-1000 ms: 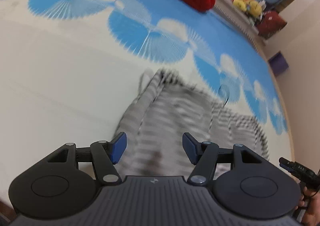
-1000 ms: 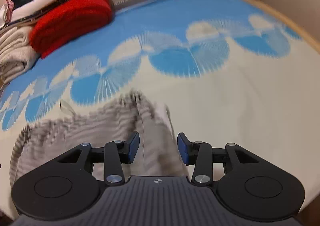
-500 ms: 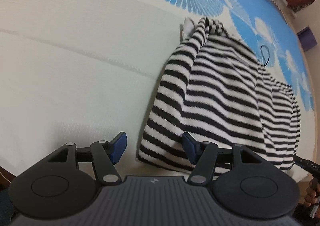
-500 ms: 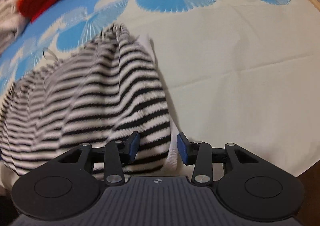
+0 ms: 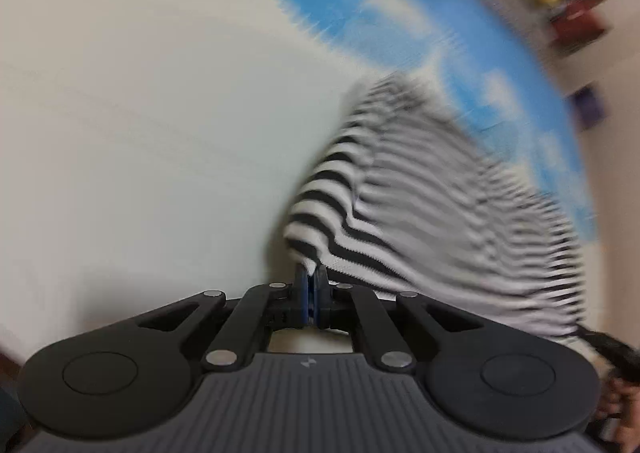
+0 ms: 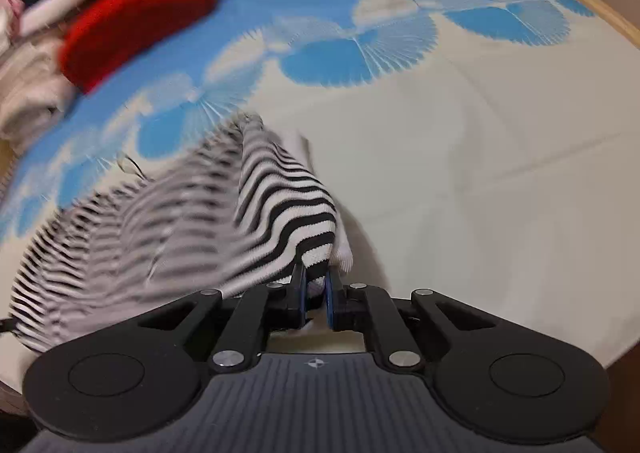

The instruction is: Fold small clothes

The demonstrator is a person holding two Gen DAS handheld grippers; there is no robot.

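Observation:
A black-and-white striped garment (image 5: 420, 213) lies on a white sheet with blue fan prints (image 5: 160, 113). My left gripper (image 5: 311, 285) is shut on its near left corner. In the right wrist view my right gripper (image 6: 316, 285) is shut on the near right corner of the striped garment (image 6: 272, 213). Both corners are lifted a little off the sheet, and the cloth stretches between them. Both views are blurred by motion.
A red folded garment (image 6: 136, 17) and a pile of pale and dark clothes (image 6: 36, 65) lie at the far side of the bed. The bed's wooden edge (image 6: 592, 1) runs along the right. Toys and a wall (image 5: 580, 13) stand beyond the bed.
Both grippers were open over the garment's near hem; now both have shut on its near corners and lifted them. Both views have tilted up toward the far side of the bed.

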